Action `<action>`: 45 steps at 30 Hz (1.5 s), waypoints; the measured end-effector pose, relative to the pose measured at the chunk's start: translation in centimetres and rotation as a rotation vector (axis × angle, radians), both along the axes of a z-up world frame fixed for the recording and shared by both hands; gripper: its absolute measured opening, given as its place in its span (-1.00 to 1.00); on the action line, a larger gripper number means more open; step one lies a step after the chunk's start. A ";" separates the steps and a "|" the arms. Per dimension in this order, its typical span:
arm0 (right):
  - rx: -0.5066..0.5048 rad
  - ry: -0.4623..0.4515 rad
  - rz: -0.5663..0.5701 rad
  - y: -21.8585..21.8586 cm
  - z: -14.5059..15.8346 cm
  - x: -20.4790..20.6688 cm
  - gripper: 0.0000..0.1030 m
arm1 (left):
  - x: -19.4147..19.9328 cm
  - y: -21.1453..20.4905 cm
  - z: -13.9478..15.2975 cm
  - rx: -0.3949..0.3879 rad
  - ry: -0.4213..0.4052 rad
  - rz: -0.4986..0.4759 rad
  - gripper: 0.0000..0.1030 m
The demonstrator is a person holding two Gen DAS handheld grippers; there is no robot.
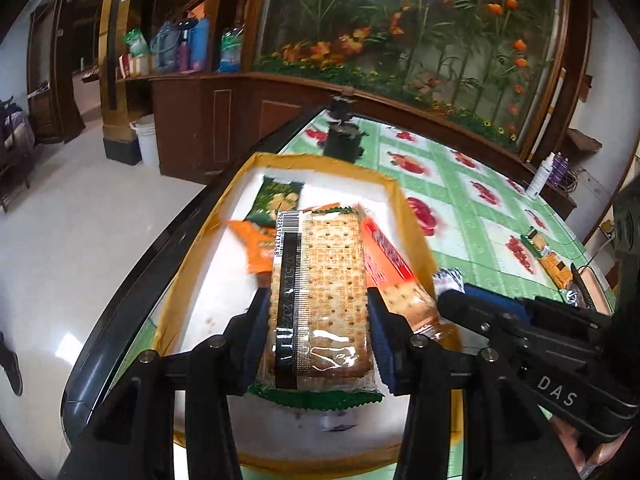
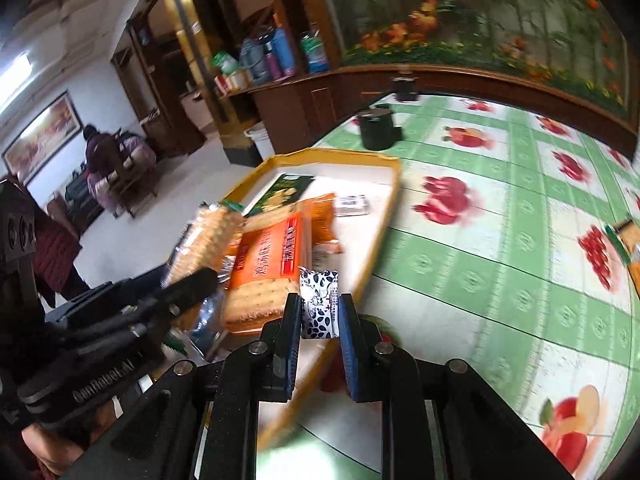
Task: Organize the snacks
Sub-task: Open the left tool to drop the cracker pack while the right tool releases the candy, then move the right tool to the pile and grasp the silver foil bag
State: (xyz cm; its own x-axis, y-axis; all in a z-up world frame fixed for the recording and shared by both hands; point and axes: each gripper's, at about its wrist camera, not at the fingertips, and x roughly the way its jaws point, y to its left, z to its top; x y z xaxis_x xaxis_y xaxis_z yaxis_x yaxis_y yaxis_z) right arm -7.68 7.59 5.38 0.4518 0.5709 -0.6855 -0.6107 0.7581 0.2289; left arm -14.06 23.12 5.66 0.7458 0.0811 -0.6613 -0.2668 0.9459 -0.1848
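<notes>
- Behind the desk [image 1: 460,184], with its green checked cloth printed with red fruit, stood a dark wooden cabinet and a big flower mural across the top of both frames.
- A yellow-rimmed tray [image 1: 396,196] sat at the desk's left edge, holding a green packet [image 1: 276,200], an orange packet [image 1: 256,248] and a red-and-orange cracker pack [image 1: 384,264].
- The left tongs [image 1: 318,320] were clamped across the width of a clear cracker pack [image 1: 320,280], held over the tray at lower centre of the left view.
- That pack's long axis ran straight out along the fingers, its barcode end pointing away toward the tray's far rim.
- The right tongs [image 2: 319,312] were clamped on a small white sweet with dark leaf print [image 2: 318,300], upright, at lower centre of the right view, over the tray's near right rim.
- Both loads looked ready to go into the tray; the left tongs were already over its middle, so likely the nearer to release.
- More packets [image 1: 548,256] lay at the right edge of the left view, well apart from the tray.
</notes>
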 end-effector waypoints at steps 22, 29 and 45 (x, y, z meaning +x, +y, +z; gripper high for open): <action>0.045 0.164 -0.097 3.1 -1.9 8.7 -0.51 | 0.3 -0.2 -0.9 0.010 0.022 -0.022 0.18; 0.113 0.094 -0.135 -2.1 0.7 7.8 -0.23 | 0.1 -2.0 1.1 0.051 -0.025 -0.044 0.40; -0.113 -0.034 -0.694 -27.2 -0.4 10.2 -0.24 | 4.2 -19.4 -0.8 0.081 0.050 -0.483 0.41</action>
State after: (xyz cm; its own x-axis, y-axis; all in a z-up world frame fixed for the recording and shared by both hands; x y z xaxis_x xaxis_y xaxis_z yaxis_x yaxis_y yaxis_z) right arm 2.53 -19.58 4.95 0.7083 0.0688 -0.7025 0.0173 0.9932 0.1147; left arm -9.89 3.74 4.82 0.6783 -0.2134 -0.7031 0.1992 0.9745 -0.1036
